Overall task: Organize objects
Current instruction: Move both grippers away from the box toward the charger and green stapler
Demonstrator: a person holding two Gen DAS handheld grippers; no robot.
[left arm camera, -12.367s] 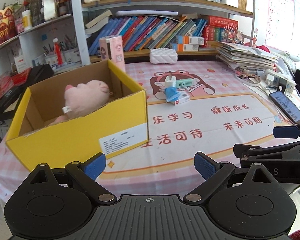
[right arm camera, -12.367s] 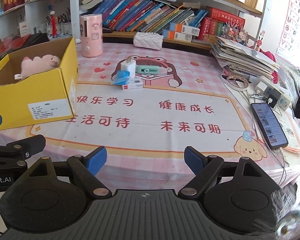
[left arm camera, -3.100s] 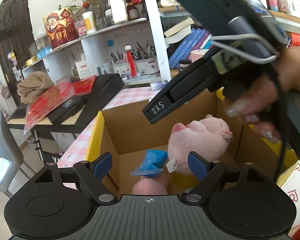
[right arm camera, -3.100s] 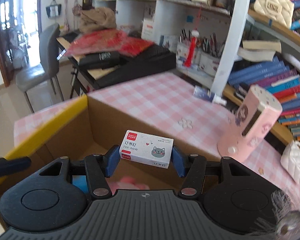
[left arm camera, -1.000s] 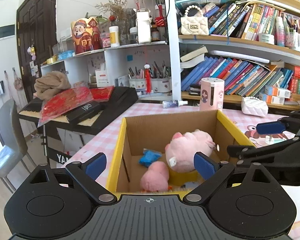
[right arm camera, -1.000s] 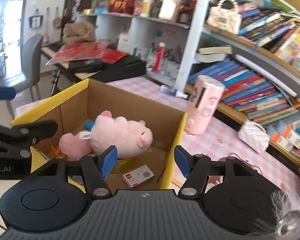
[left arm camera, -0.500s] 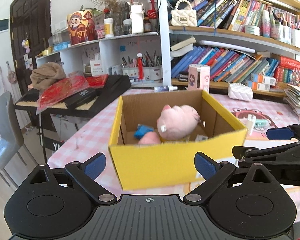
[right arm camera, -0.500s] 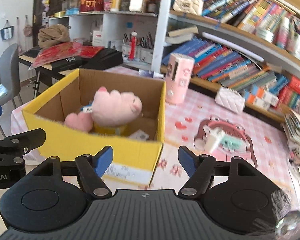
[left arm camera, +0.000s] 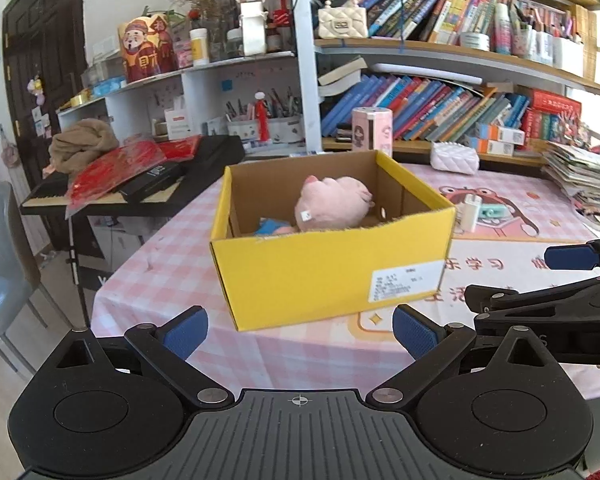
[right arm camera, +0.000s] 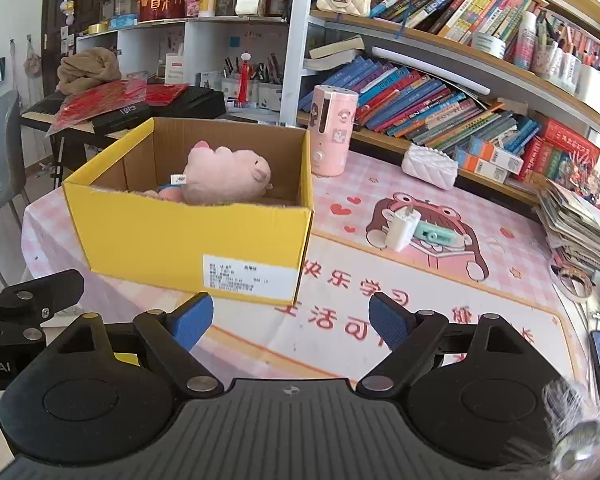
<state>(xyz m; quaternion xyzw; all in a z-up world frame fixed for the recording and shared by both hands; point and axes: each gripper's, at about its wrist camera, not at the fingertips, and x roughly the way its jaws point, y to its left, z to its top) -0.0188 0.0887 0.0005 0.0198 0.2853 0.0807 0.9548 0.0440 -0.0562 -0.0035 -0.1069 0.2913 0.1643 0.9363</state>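
Both hand-held grippers, left (left arm camera: 300,332) spread and right (right arm camera: 291,320) opening, carry nothing; next target likely the white charger (right arm camera: 401,229) at two o'clock of the yellow box (right arm camera: 188,236).

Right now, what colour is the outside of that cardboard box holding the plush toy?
Bright yellow outside, plain brown cardboard inside; the box shows best in the right wrist view.

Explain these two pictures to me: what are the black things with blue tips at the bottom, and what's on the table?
Those are two hand-held grippers, tongs a person squeezes, each carrying its own camera looking along its fingers. One picture comes from the left gripper, the other from the right gripper. Both hold nothing; the left is open and the right's jaws are opening. On the pink checked tablecloth stands a yellow cardboard box with a pink plush pig inside. Beside it lie a white charger plug and a mint-green stapler.
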